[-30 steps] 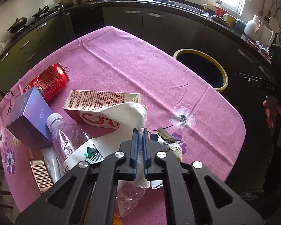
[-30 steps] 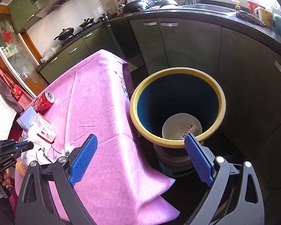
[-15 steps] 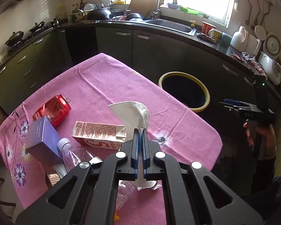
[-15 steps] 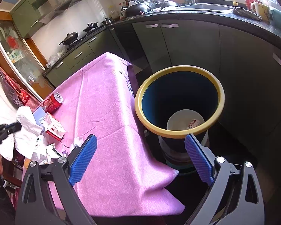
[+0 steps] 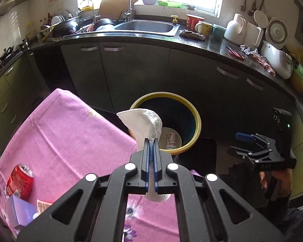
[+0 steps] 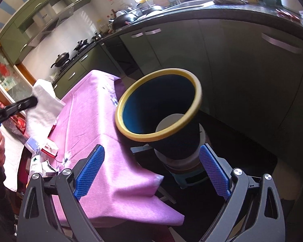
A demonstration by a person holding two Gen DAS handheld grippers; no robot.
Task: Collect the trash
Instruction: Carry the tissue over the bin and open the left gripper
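Observation:
My left gripper (image 5: 150, 141) is shut on a white paper napkin (image 5: 143, 124), held in the air over the pink table's far edge, just short of the bin. The yellow-rimmed dark bin (image 5: 198, 121) stands on the floor past the table, with a white cup (image 5: 169, 139) at its bottom. In the right wrist view the napkin (image 6: 43, 104) hangs from the left gripper (image 6: 33, 100) at the far left, and the bin (image 6: 159, 137) sits straight ahead. My right gripper (image 6: 151, 167) is open and holds nothing, hovering near the table corner.
On the pink tablecloth (image 5: 70, 133) lie a red soda can (image 5: 20, 178), a purple box (image 5: 20, 211) and a red-and-white carton (image 6: 49, 148). Dark green cabinets (image 5: 131, 70) and a cluttered counter with a sink (image 5: 145, 27) run behind the bin.
The left gripper lifted the napkin off the trash pile and carried it up and toward the bin. The right gripper drifted sideways and rolled, still open; the bin now looks tilted in its view.

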